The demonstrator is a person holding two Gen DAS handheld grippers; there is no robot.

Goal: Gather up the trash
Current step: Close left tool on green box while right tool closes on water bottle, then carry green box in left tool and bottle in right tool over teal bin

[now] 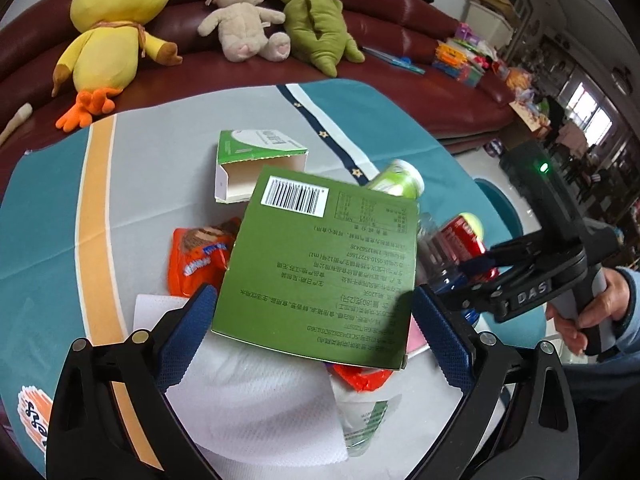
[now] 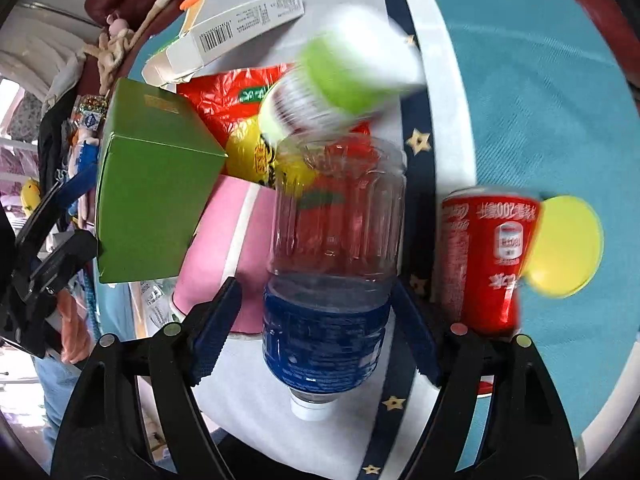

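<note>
Left gripper [image 1: 314,320] pinches the green box [image 1: 320,256], lifted over the table [image 1: 48,216]. Right gripper [image 2: 316,320] pinches an empty clear bottle [image 2: 332,264], cap toward camera. Grip both firmly and carry level; the bottle looks slippery. The white carton [image 1: 248,168] lies open and seems empty. A red can [image 2: 486,256] stands just beside the bottle.

A home living room: a dark red leather sofa [image 1: 400,36] bears a yellow plush duck [image 1: 116,24] and other soft toys.
</note>
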